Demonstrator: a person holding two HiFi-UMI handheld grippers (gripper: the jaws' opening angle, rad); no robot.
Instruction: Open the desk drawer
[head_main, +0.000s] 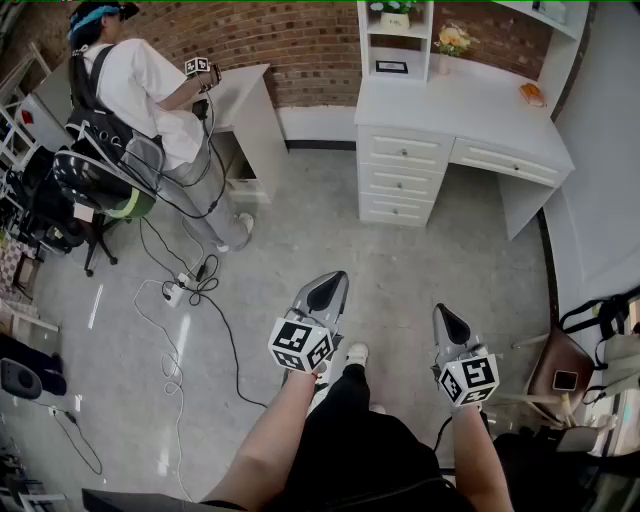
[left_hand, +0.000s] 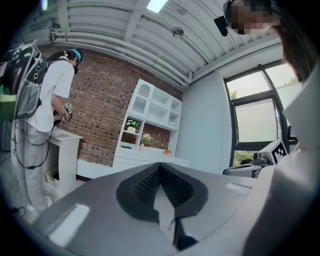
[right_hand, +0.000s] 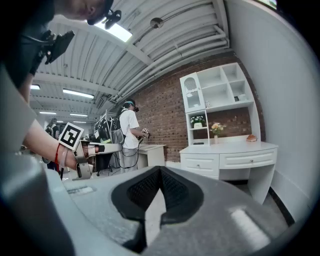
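The white desk (head_main: 470, 105) stands against the brick wall at the far right, with a stack of small drawers (head_main: 400, 175) and one wide drawer (head_main: 505, 163), all pushed in. In the right gripper view the desk (right_hand: 235, 148) and its wide drawer (right_hand: 247, 158) are several steps ahead. My left gripper (head_main: 328, 288) and right gripper (head_main: 449, 322) hover side by side over the floor, well short of the desk. The left gripper (left_hand: 160, 167) and the right gripper (right_hand: 160, 170) are both shut with nothing between their jaws.
A shelf unit (head_main: 395, 35) with flowers sits on the desk, and an orange item (head_main: 532, 94) lies on top. Another person (head_main: 140, 85) works at a second white desk (head_main: 245, 100) at left. Cables (head_main: 185, 290) trail on the floor. A chair (head_main: 565, 375) is at right.
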